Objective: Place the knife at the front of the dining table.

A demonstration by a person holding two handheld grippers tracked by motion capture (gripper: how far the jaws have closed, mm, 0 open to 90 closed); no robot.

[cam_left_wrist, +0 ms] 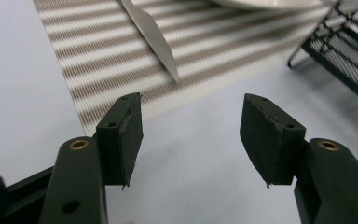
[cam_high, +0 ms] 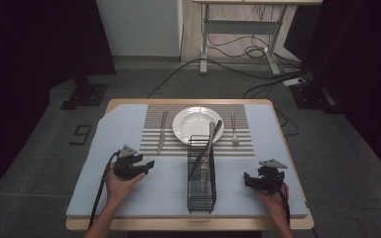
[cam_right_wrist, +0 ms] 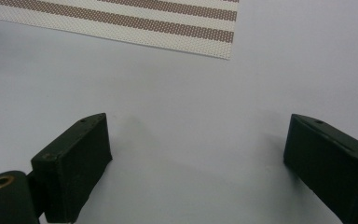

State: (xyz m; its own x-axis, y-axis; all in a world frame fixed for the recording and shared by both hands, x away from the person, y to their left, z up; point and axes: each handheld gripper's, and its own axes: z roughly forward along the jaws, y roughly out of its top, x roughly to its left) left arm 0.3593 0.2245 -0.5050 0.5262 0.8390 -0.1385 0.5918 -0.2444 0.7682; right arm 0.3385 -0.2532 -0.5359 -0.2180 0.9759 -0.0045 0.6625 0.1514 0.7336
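Note:
A white plate (cam_high: 188,130) lies on a striped placemat (cam_high: 154,119) at the table's far middle. A knife (cam_high: 161,131) lies left of the plate, a fork (cam_high: 233,130) right of it. In front stands a black wire basket (cam_high: 201,197) with a spoon (cam_high: 210,148) and a dark utensil (cam_high: 203,151) leaning in it. My left gripper (cam_high: 148,164) rests open on the blue mat, left of the basket; the knife's tip (cam_left_wrist: 161,44) lies ahead of its jaws. My right gripper (cam_high: 248,179) stands open to the basket's right, nothing between its jaws.
A pale blue mat (cam_high: 119,134) covers the wooden table (cam_high: 188,224). Beyond the table are a desk frame (cam_high: 238,29), loose cables (cam_high: 248,49) on the grey floor and dark stands at both sides. The placemat's corner (cam_right_wrist: 226,51) lies ahead of the right gripper.

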